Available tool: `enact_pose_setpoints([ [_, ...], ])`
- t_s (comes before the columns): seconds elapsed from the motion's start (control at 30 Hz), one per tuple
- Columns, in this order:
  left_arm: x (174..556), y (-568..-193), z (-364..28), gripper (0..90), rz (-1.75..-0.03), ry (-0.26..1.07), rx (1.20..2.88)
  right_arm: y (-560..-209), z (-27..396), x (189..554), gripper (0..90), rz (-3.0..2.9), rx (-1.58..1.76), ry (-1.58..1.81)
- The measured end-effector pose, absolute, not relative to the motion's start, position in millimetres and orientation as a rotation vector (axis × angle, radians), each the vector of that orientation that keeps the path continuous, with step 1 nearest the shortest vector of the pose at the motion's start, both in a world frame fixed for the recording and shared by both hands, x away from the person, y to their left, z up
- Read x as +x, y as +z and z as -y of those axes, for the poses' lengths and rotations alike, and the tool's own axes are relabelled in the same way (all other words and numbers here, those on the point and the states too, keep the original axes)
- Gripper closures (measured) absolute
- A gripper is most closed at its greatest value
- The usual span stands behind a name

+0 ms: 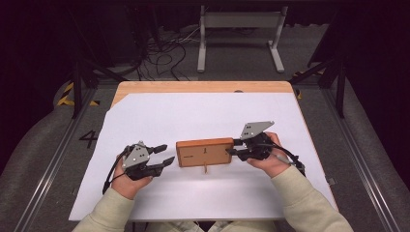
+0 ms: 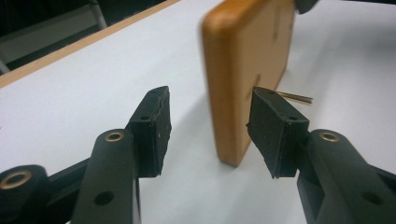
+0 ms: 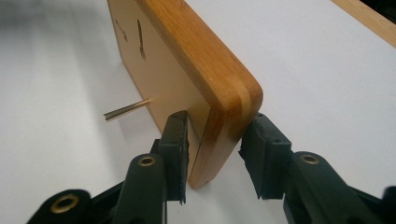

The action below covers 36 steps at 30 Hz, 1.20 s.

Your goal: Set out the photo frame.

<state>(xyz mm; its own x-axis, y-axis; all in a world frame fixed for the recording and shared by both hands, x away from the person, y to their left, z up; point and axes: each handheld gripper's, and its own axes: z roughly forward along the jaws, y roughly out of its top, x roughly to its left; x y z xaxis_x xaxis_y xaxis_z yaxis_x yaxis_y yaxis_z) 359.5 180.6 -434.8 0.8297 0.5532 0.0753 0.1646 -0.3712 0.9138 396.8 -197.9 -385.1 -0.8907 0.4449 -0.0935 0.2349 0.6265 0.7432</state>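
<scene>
A thick wooden board (image 1: pixel 205 151) stands on its long edge on the white sheet (image 1: pixel 193 113). A thin pin (image 1: pixel 205 168) sticks out of the face turned toward me. My right gripper (image 1: pixel 233 146) is shut on the board's right end. In the right gripper view, that gripper (image 3: pixel 219 120) has one pad on each face of the board (image 3: pixel 187 60), with the pin (image 3: pixel 126 109) to the left. My left gripper (image 1: pixel 168 153) is open just short of the board's left end. In the left gripper view, the board (image 2: pixel 247 60) rises beyond the open left gripper (image 2: pixel 210 100), untouched.
The white sheet covers a wooden tabletop (image 1: pixel 203 87) whose far edge shows bare. Beyond the table, a white metal frame (image 1: pixel 239 29) and loose cables (image 1: pixel 164 53) are on the floor. Dark rails run along both sides.
</scene>
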Motion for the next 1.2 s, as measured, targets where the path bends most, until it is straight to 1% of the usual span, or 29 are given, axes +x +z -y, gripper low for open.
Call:
enact_pose_setpoints([
  [0.2, 365, -438, -186, 49.4, -0.577, 0.443, 1.929, -387, 201, 385, 64.2, -2.574, 0.528, 1.141],
  [0.6, 374, -444, -190, 48.4, -0.634, 0.406, 1.923, -394, 202, 362, 60.0, -2.623, 0.488, 1.098],
  [0.7, 376, -445, -191, 47.9, -0.657, 0.392, 1.918, -395, 203, 359, 61.1, -2.617, 0.505, 1.101],
  [0.83, 377, -445, -191, 45.1, -0.668, 0.386, 1.905, -394, 206, 358, 59.8, -2.617, 0.517, 1.125],
  [0.9, 377, -445, -192, 41.1, -0.678, 0.377, 1.898, -395, 207, 357, 59.1, -2.621, 0.522, 1.123],
  [1.0, 378, -444, -193, 38.0, -0.695, 0.378, 1.88, -396, 209, 355, 61.0, -2.633, 0.585, 1.056],
  [1.1, 378, -443, -194, 37.4, -0.706, 0.378, 1.876, -398, 212, 354, 64.6, -2.651, 0.617, 1.022],
  [1.13, 377, -443, -195, 37.3, -0.71, 0.381, 1.879, -399, 212, 354, 66.6, -2.656, 0.632, 1.002],
  [1.2, 377, -443, -195, 37.2, -0.714, 0.381, 1.88, -403, 213, 355, 74.8, -2.684, 0.651, 0.973],
])
